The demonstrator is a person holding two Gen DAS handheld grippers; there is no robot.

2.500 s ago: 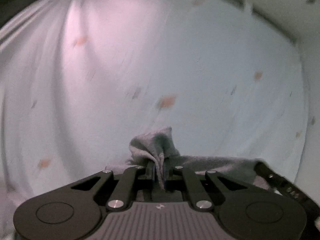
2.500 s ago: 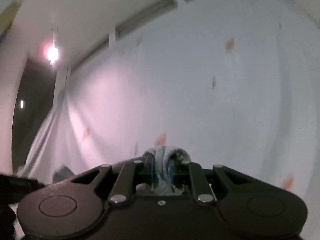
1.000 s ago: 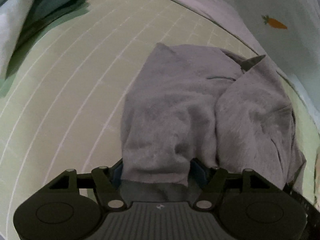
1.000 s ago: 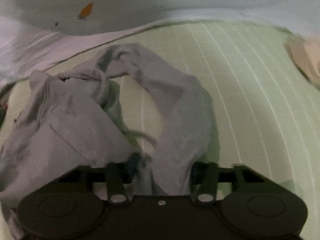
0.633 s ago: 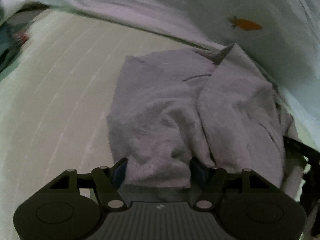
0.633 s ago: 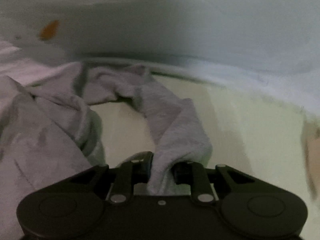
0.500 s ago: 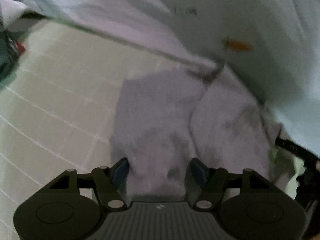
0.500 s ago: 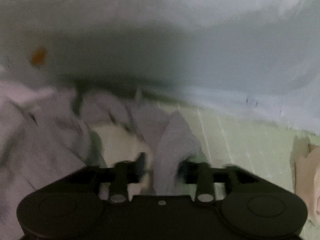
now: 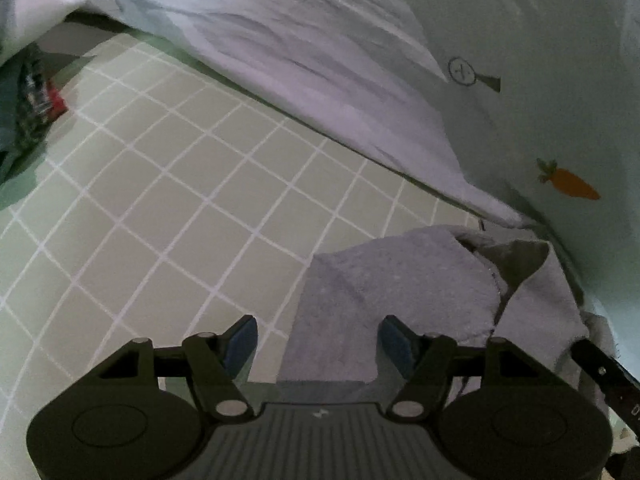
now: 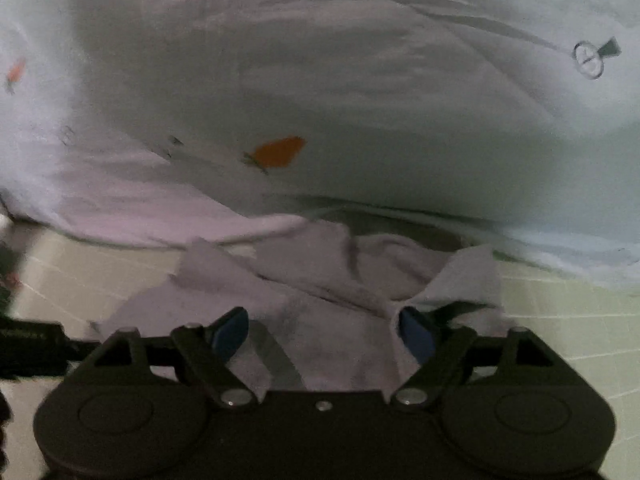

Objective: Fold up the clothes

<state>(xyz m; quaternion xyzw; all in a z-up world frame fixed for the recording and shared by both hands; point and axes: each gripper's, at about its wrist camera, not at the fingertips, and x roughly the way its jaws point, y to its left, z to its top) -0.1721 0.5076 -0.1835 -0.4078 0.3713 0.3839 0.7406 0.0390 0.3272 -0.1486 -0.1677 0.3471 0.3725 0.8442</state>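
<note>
On the checked green mat (image 9: 168, 216), near its far edge where a pale carrot-print sheet (image 9: 520, 40) hangs, lies the grey garment (image 9: 404, 280), rumpled and partly folded over itself. Left gripper (image 9: 318, 342) hovers low over the garment's near left corner with its blue-padded fingers (image 9: 242, 338) spread wide, holding nothing. Right gripper (image 10: 324, 332) is likewise spread apart above the grey garment (image 10: 320, 280), its pads (image 10: 416, 334) clear of the cloth. Dark clothing (image 9: 24, 92) sits at the mat's far left corner.
</note>
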